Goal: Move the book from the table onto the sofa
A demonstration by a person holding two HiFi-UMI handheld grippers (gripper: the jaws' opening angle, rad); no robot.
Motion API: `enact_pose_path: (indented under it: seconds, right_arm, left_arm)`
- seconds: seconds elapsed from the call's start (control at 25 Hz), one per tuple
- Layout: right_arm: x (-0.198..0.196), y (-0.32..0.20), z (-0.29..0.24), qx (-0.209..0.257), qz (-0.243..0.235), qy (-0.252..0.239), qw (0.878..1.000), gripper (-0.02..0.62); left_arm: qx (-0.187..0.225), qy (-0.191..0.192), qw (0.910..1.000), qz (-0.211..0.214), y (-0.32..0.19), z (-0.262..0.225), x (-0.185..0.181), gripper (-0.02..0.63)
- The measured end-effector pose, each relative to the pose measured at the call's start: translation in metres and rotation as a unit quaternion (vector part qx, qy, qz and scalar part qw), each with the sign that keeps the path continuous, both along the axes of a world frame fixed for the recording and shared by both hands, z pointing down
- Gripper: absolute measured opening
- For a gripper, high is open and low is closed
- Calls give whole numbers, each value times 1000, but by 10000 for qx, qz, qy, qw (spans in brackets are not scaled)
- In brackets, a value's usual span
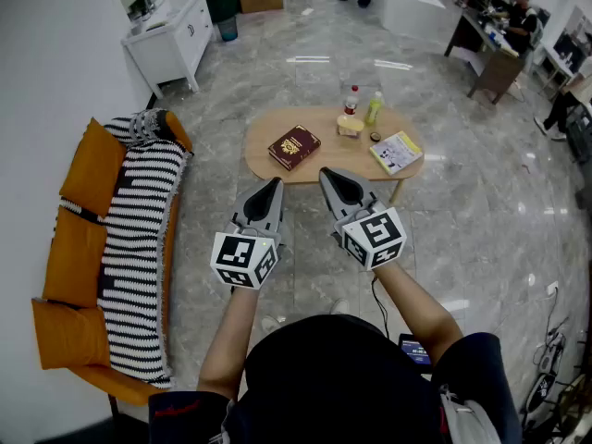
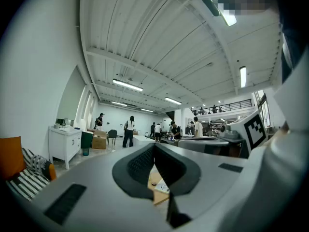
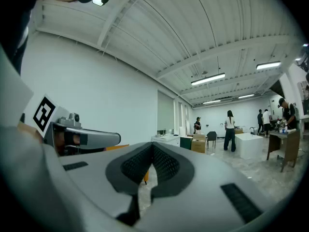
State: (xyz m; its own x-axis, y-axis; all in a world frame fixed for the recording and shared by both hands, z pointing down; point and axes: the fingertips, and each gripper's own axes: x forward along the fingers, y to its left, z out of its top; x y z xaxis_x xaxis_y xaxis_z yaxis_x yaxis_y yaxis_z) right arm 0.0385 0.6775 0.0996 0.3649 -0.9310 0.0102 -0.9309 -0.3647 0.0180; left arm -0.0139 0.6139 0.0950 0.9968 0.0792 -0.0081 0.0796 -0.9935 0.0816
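Lying near the left end of the oval wooden table (image 1: pixel 326 148), the dark red book (image 1: pixel 294 146) is well apart from the striped sofa (image 1: pixel 139 234) by the wall. The left gripper (image 1: pixel 274 183) and the right gripper (image 1: pixel 326 173) hover level at the table's near side, each with its jaws closed together on nothing.

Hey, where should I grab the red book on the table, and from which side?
Grip the book by its near corner, coming from the person's side. It lies flat and skewed near the table's front edge, so that corner probably can be slid past the edge and pinched across its thickness.
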Motion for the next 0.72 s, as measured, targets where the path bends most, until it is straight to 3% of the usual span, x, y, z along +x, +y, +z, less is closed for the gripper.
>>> enact_pose_path:
  seconds: [0.4, 0.72]
  right_arm:
    - [1, 11, -3, 169, -406, 61, 9990, 9]
    - [24, 33, 7, 135, -613, 74, 9980, 11]
  left_arm:
    - [35, -70, 10000, -11, 19, 5, 13, 17]
    - [30, -128, 9998, -179, 39, 15, 36, 17]
